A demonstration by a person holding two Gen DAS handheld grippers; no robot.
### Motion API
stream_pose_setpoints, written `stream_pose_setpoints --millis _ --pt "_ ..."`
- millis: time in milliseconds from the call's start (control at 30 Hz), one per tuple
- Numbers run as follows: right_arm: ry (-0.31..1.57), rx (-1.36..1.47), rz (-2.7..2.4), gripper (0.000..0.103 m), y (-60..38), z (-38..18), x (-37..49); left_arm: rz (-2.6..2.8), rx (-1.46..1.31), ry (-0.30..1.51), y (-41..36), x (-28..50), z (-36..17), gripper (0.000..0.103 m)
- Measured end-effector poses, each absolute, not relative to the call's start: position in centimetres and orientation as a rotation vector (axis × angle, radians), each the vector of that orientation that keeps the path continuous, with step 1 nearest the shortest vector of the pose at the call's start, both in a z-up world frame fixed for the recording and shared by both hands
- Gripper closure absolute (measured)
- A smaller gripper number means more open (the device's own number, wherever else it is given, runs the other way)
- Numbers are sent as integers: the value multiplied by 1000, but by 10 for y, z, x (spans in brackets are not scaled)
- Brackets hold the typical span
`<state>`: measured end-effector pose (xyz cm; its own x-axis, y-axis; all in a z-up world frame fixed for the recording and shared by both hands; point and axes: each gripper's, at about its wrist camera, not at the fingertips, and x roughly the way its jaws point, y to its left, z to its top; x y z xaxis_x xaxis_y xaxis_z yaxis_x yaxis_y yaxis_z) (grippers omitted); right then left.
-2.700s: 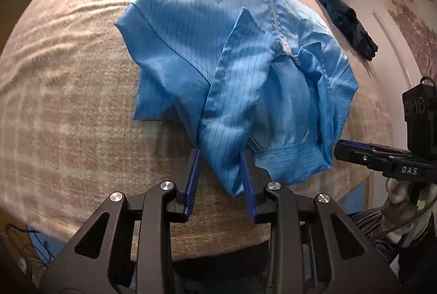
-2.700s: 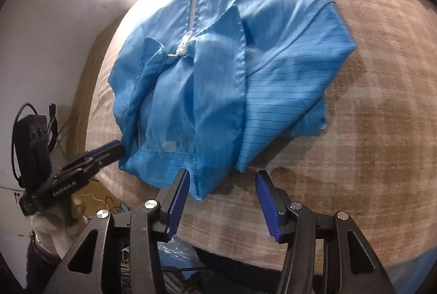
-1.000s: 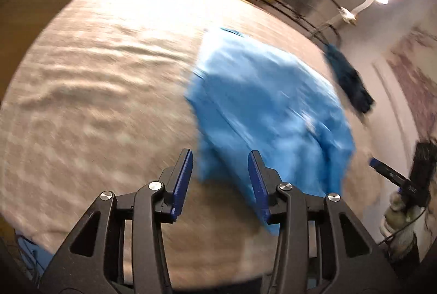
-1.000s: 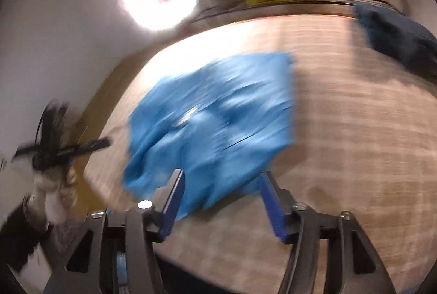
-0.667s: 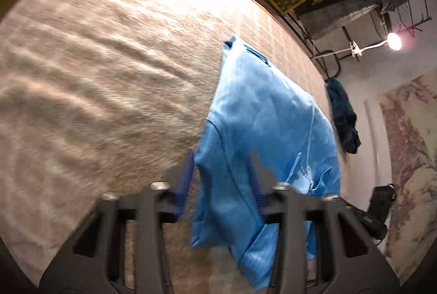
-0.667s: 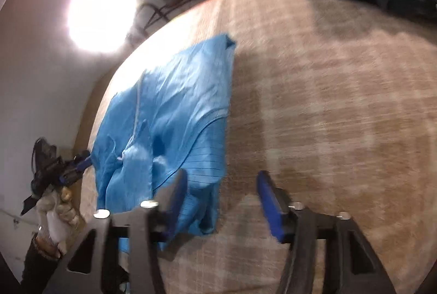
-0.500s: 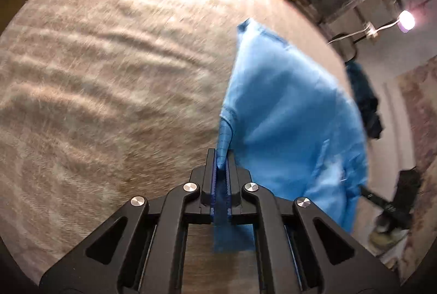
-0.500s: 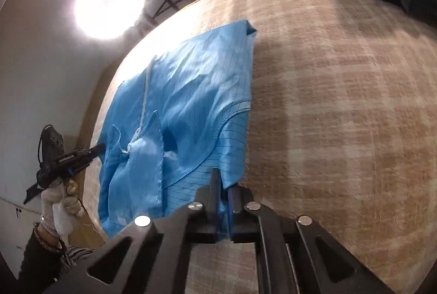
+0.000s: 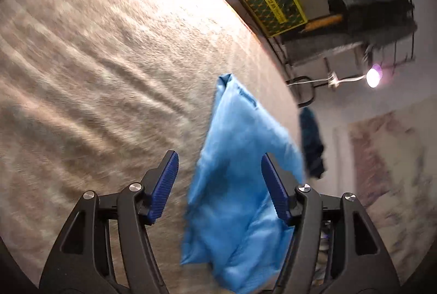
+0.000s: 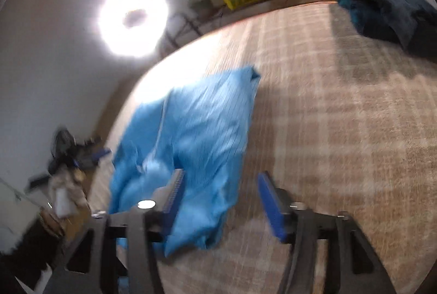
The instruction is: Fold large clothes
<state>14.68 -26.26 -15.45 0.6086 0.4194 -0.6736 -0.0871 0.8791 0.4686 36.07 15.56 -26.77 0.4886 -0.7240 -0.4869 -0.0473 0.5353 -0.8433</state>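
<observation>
A light blue striped garment (image 9: pixel 240 157) lies crumpled on the beige checked cover (image 9: pixel 95 75). My left gripper (image 9: pixel 220 180) hovers low over its near end. Its jaws are opening, and the cloth lies loose between the pads, closer to the right one. In the right wrist view the same garment (image 10: pixel 202 124) stretches away to the upper left. My right gripper (image 10: pixel 221 198) is over its near corner with its jaws opening. The fabric there sits beside the left pad without being pinched. The left gripper (image 10: pixel 79 154) shows blurred at the left edge, held by a gloved hand.
A dark teal garment (image 10: pixel 387 12) lies at the far right of the cover (image 10: pixel 341 143), and the left wrist view shows it (image 9: pixel 312 141) beyond the blue one. A yellow crate (image 9: pixel 273 7), a clothes rack and a ring light (image 10: pixel 133 18) stand past the far edge.
Half a second ago both grippers were shut on the garment's edge. Both now stand with jaws apart and the cloth has dropped loose. Both hands have shifted and sunk a little.
</observation>
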Motion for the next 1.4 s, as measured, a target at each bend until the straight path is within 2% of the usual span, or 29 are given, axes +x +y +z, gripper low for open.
stream_pose_setpoints --millis 33,100,333,533,600,667,767,867,900,933,1000,1133,1267,1400 --pt "866 452 305 27 -267 -155 152 -517 -950 1000 155 367 -271 39" --pt "872 523 326 23 -275 -160 167 -553 -956 1037 147 380 -276 39" --pt "939 563 357 22 -275 -180 216 -640 -857 1165 106 412 -292 39" --pt "954 674 431 26 -287 -200 233 -700 -901 1166 106 424 -295 39" --pt "952 715 469 33 -289 -203 238 -713 -922 1165 109 427 -299 39" --pt "965 735 508 46 -285 -209 245 -721 -900 1162 107 431 -297 39" --pt "971 706 542 50 -273 -210 249 -731 -892 1158 102 434 -296 39" --pt "964 712 576 54 -264 -211 252 -718 -880 1153 98 436 -296 47" --pt "964 713 578 57 -263 -213 254 -706 -870 1153 96 435 -296 58" --pt "970 717 578 63 -261 -213 250 -686 -855 1161 94 435 -297 68" --pt "980 734 571 67 -257 -215 251 -665 -853 1154 93 433 -297 74" --pt "990 650 524 82 -240 -205 253 -618 -750 1129 81 427 -287 91" --pt "984 524 466 93 -225 -187 251 -604 -646 1072 69 417 -266 96" --pt "963 409 419 96 -208 -168 245 -613 -625 1023 64 405 -248 97"
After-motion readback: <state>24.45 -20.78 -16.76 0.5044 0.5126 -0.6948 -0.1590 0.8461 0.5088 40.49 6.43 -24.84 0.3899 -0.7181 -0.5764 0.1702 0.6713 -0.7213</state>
